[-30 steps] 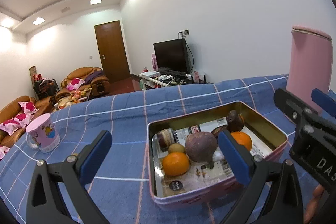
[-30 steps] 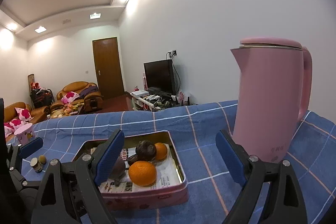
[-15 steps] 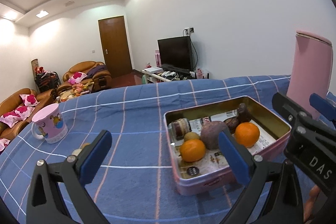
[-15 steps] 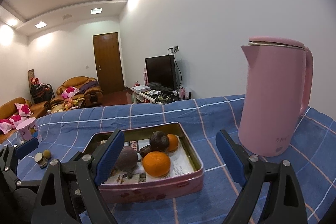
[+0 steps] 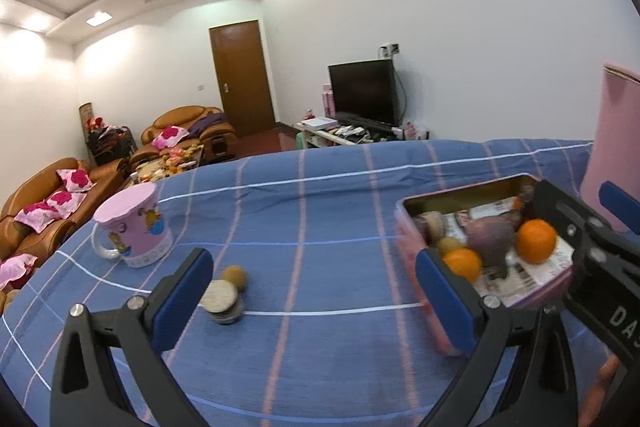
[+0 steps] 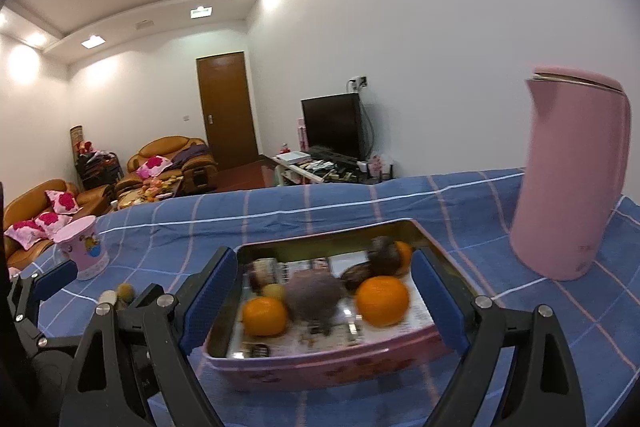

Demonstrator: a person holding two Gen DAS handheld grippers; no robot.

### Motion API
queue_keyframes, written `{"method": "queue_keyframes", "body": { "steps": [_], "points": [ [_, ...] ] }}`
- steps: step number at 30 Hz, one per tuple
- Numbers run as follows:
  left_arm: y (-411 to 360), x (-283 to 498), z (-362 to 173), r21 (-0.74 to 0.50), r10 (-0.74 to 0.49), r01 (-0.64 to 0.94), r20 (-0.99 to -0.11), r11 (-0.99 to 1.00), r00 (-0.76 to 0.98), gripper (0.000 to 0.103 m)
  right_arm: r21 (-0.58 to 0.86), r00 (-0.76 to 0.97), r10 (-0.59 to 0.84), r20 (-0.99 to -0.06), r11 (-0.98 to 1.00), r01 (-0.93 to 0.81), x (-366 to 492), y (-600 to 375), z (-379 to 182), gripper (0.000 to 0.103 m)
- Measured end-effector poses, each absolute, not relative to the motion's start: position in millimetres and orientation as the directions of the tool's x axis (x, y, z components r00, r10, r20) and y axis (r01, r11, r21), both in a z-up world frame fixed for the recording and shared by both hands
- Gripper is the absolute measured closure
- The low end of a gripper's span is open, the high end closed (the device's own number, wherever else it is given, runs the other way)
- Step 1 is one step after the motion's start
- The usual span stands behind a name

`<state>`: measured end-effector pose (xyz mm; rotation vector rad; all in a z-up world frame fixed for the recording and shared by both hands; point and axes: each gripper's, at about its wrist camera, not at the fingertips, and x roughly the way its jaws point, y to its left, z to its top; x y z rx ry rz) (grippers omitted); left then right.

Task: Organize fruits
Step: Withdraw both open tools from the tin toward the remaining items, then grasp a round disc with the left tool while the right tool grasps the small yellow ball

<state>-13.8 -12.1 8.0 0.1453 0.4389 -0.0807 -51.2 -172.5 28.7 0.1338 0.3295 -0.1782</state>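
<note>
The left hand-held gripper (image 5: 308,291) is wide open and holds nothing. Just ahead of it, near its left finger, a small brown round fruit (image 5: 234,277) lies on the blue checked tabletop (image 5: 320,211), touching a small jar (image 5: 222,301). The fruit sits a little to the left of the gap, so the left one is nearer to it.

The right hand-held gripper (image 6: 324,291) is wide open too and holds nothing. It points at the pink tin (image 6: 320,367), with the tin's long side running left to right.

In the tin I count two oranges (image 6: 382,301), maybe a third behind, one big purple fruit (image 6: 314,295), one small yellow-green fruit and some dark ones.

Farther back stand one pink mug (image 5: 134,225) and one pink kettle (image 6: 568,183).
</note>
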Motion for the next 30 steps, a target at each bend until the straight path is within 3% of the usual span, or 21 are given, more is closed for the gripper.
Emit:
{"method": "queue_keyframes", "body": {
  "steps": [13, 30],
  "points": [
    [36.6, 12.5, 0.9, 0.114, 0.004, 0.056, -0.470, 0.992, 0.883, 0.000, 0.140, 0.931, -0.087, -0.355, 0.980, 0.145, -22.6, -131.4, 24.1, 0.013],
    [77.4, 49.8, -19.3, 0.030, -0.028, 0.061, -0.633, 0.998, 0.773, 0.000, 0.202, 0.929, -0.019, -0.371, 0.974, 0.100, -3.1, -104.1, 19.9, 0.013]
  ]
}}
